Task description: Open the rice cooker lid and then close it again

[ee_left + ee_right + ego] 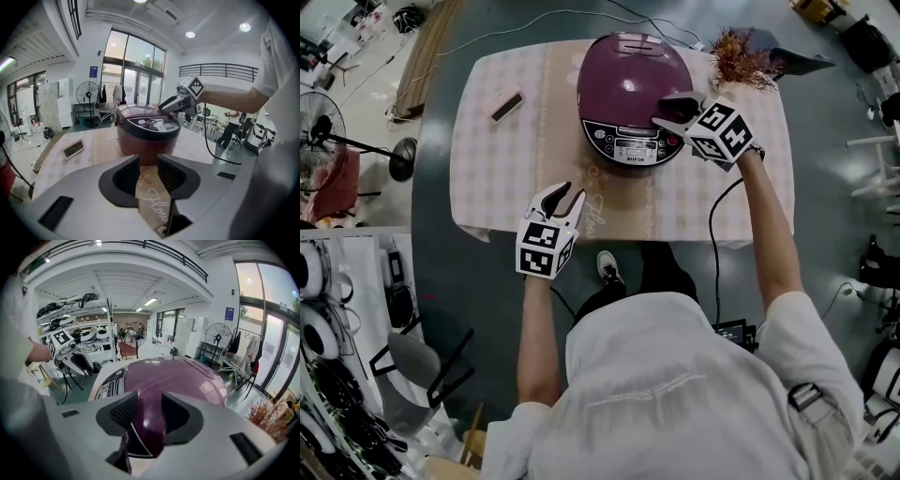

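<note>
We are holding the right gripper [667,111] over the front right of the cooker [623,141], its jaws standing apart above the closed lid [628,75] and clamping nothing. The cooker is sitting on the table [487,187]. We are hovering the left gripper [562,195] in front of the cooker, jaws apart and empty. A clock [507,106] is lying left of the cooker, and a dried plant [741,56] is lying to its right.

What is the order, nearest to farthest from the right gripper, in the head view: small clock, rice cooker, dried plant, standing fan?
1. Rice cooker, directly under the right gripper.
2. Dried plant, far right corner of the table.
3. Small clock, on its left side.
4. Standing fan, off the table, far left.
</note>
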The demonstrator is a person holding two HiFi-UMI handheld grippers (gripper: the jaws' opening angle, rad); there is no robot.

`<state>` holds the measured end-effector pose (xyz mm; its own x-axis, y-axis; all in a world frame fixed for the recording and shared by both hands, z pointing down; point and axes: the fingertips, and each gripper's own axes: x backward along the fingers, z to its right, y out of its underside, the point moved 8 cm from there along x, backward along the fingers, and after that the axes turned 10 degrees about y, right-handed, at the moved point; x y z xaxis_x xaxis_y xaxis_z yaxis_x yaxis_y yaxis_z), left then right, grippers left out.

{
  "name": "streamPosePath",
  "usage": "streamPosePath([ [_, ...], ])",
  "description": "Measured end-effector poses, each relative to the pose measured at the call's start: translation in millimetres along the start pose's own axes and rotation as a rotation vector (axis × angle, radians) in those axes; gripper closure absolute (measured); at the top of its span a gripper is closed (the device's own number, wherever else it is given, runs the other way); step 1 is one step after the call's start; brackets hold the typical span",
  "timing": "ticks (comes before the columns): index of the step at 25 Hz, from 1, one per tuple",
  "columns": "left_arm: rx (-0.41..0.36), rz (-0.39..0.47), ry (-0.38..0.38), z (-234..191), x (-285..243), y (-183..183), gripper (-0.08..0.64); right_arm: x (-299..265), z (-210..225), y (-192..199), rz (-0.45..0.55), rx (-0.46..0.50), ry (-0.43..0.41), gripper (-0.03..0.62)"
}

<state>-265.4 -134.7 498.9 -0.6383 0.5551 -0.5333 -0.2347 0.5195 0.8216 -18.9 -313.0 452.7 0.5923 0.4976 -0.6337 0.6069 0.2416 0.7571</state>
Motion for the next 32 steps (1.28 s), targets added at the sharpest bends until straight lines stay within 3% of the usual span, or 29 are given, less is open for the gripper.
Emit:
streamPosePath([
  [32, 0.033, 0.010, -0.044, -0.2, 5.1, 4.7, 0.431, -2.1, -7.4, 6.7, 0.038, -0.024, 0.041, 0.431],
])
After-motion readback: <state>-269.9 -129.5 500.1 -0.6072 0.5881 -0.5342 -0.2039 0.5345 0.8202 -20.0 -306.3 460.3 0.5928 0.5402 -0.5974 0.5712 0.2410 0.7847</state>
